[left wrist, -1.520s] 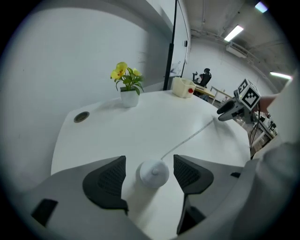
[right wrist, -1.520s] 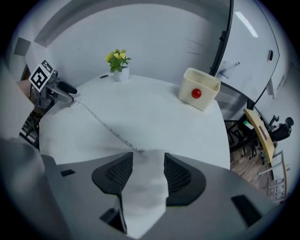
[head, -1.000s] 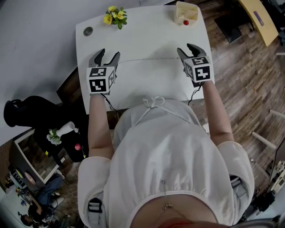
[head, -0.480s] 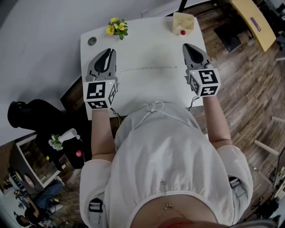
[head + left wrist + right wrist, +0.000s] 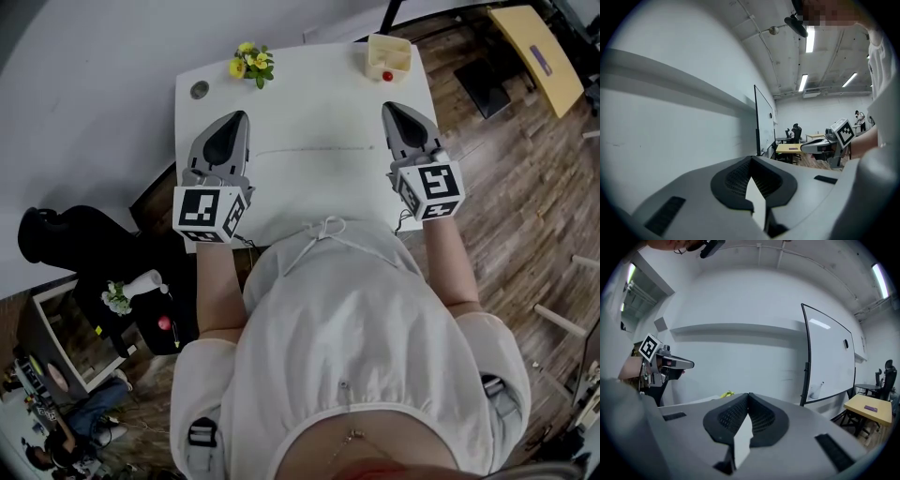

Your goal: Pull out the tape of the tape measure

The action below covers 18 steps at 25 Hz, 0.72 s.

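In the head view, a thin pale strip (image 5: 314, 148) lies straight across the white table (image 5: 309, 94), running left to right between my two grippers. I see no tape measure case that I can be sure of. A small grey round disc (image 5: 199, 89) sits at the far left corner. My left gripper (image 5: 241, 115) hangs above the table's left side; its jaws have just closed and hold nothing. My right gripper (image 5: 385, 107) hangs shut and empty over the right side. Each gripper view shows closed jaws, left (image 5: 751, 159) and right (image 5: 748, 394), pointing at the wall.
A bunch of yellow flowers (image 5: 250, 64) and a cream box (image 5: 389, 54) with a red thing (image 5: 385, 75) in it stand at the table's far edge. A whiteboard (image 5: 829, 357) stands to the right. Wooden floor and a yellow desk (image 5: 539, 42) lie right; dark clutter (image 5: 56, 244) lies left.
Both grippers have gone from open to shut with nothing in them. Both have risen off the table and tipped from pointing down to nearly level.
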Motion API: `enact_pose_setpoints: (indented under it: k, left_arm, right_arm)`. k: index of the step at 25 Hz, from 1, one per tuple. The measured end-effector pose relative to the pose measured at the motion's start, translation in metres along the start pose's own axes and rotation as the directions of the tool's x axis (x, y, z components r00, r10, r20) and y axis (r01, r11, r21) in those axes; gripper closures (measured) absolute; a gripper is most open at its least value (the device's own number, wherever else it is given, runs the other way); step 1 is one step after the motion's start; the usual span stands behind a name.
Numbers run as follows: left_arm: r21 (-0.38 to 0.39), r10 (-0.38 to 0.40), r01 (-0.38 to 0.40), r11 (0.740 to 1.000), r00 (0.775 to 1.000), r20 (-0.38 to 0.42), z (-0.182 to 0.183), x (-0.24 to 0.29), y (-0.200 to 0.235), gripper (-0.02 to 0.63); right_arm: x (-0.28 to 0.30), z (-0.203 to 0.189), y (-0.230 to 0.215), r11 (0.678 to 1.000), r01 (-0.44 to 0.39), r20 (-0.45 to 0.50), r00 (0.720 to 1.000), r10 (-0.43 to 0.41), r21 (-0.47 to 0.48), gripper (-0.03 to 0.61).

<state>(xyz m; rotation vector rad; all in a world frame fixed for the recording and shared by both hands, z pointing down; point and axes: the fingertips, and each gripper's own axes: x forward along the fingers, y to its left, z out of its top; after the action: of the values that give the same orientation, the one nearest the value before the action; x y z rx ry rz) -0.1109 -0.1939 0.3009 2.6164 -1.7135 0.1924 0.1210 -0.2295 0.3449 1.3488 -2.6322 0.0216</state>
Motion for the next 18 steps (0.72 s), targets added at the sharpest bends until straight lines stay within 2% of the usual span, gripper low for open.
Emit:
enact_pose_setpoints:
  k: [5,12,18]
  left_arm:
    - [0.0,-0.008,0.008,1.0,1.0,-0.006,-0.002,-0.004,-0.003,0.594]
    - [0.021,-0.011,0.012,1.0,0.999,-0.043,-0.009,-0.006,-0.006,0.594]
    - [0.008,-0.017,0.018,1.0,0.998,-0.055,-0.014,-0.009,-0.008,0.594]
  right_arm:
    - [-0.003,-0.008,0.003,1.0,-0.014,-0.028,1.0,0.014,-0.013,0.575]
    - [-0.004,-0.007,0.008,0.999,-0.026,-0.025,0.999,0.025,-0.026,0.577]
    - [-0.007,-0.007,0.008,0.999,-0.02,-0.028,0.999,0.019,-0.028,0.577]
